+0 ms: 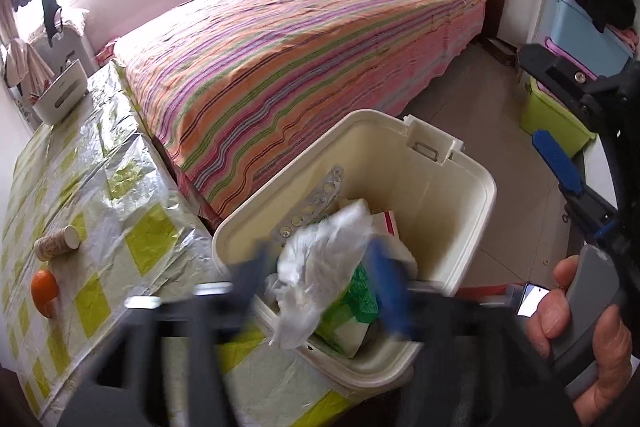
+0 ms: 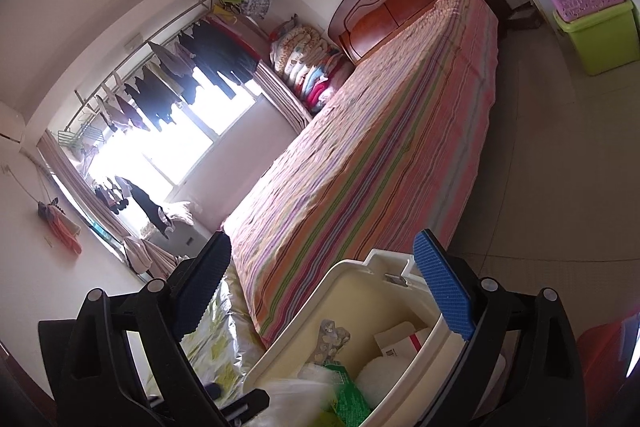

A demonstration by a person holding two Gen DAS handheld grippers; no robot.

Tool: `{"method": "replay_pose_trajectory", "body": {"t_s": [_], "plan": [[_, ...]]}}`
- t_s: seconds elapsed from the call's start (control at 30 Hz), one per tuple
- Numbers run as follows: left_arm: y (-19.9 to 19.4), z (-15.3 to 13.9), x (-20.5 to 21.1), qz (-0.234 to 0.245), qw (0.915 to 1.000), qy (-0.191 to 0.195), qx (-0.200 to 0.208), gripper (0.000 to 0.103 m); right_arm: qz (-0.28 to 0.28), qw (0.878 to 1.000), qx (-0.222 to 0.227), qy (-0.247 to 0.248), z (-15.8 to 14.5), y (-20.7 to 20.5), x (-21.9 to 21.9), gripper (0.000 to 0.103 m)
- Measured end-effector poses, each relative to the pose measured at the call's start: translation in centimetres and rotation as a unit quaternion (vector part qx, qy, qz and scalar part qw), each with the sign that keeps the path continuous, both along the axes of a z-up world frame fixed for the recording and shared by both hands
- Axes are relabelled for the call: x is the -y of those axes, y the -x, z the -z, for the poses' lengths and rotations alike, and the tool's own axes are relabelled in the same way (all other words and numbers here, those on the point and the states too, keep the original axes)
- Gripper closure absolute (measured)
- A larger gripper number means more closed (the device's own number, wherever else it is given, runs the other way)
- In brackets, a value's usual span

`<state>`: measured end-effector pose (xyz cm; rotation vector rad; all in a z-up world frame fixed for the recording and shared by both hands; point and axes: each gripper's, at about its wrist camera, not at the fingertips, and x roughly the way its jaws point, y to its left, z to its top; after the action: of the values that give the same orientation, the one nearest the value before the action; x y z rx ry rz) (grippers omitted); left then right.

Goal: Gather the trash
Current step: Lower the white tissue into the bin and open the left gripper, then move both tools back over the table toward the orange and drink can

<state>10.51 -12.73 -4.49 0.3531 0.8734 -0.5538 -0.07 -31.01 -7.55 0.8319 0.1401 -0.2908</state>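
A striped bed (image 1: pixel 304 67) fills the frame above the cream trash bin (image 1: pixel 472 227). Only the left wrist view shows the counter (image 1: pixel 120 211) at lower left, with a paper cup (image 1: pixel 58 243) and an orange (image 1: pixel 44 291). The bin holds a white plastic bag (image 1: pixel 320 259), a blister pack (image 1: pixel 316 203) and green packaging (image 1: pixel 356 299). The left gripper (image 1: pixel 320 287) is blurred – fingers spread wide, the bag between them, apparently loose. The right gripper (image 2: pixel 320 287) stands wide and empty, straddling the bin rim.

My left gripper (image 1: pixel 320 279) is a motion blur — its fingers smear over the bin (image 1: pixel 460 187). Whatever lies under the white bag (image 1: pixel 320 267) between them is hidden from me.
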Motion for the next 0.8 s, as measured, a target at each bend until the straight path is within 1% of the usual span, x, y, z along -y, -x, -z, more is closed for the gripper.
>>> {"method": "replay_pose_trajectory", "body": {"t_s": [0.07, 0.2, 0.33, 0.47, 0.53, 0.67, 0.8], "plan": [[0.2, -0.4, -0.3, -0.003, 0.9999, 0.012, 0.011, 0.027, -0.003, 1.0, -0.002, -0.005, 0.2, -0.2, 0.1, 0.011], [0.2, -1.1, -0.9, -0.008, 0.9997, 0.013, 0.017, 0.027, -0.01, 1.0, -0.006, -0.008, 0.2, -0.5, 0.0, 0.011], [0.3, -2.0, -2.5, -0.024, 0.999, 0.028, 0.024, 0.027, -0.021, 1.0, -0.01, -0.001, 0.0, -0.8, -0.3, 0.011], [0.9, -3.0, -4.8, -0.039, 0.9974, 0.045, 0.041, 0.027, -0.042, 0.999, -0.023, 0.01, -0.1, -1.7, -1.1, 0.01], [1.0, -3.4, -6.5, -0.054, 0.9959, 0.052, 0.051, 0.027, -0.057, 0.998, -0.029, 0.018, -0.2, -2.4, -1.7, 0.01], [0.3, -4.1, -9.7, -0.083, 0.9928, 0.065, 0.057, 0.027, -0.073, 0.996, -0.036, 0.042, -0.6, -3.2, -3.5, 0.01], [-1.1, -4.9, -13.6, -0.117, 0.9871, 0.085, 0.07, 0.027, -0.093, 0.993, -0.05, 0.062, -0.8, -4.3, -5.7, 0.01]]}}
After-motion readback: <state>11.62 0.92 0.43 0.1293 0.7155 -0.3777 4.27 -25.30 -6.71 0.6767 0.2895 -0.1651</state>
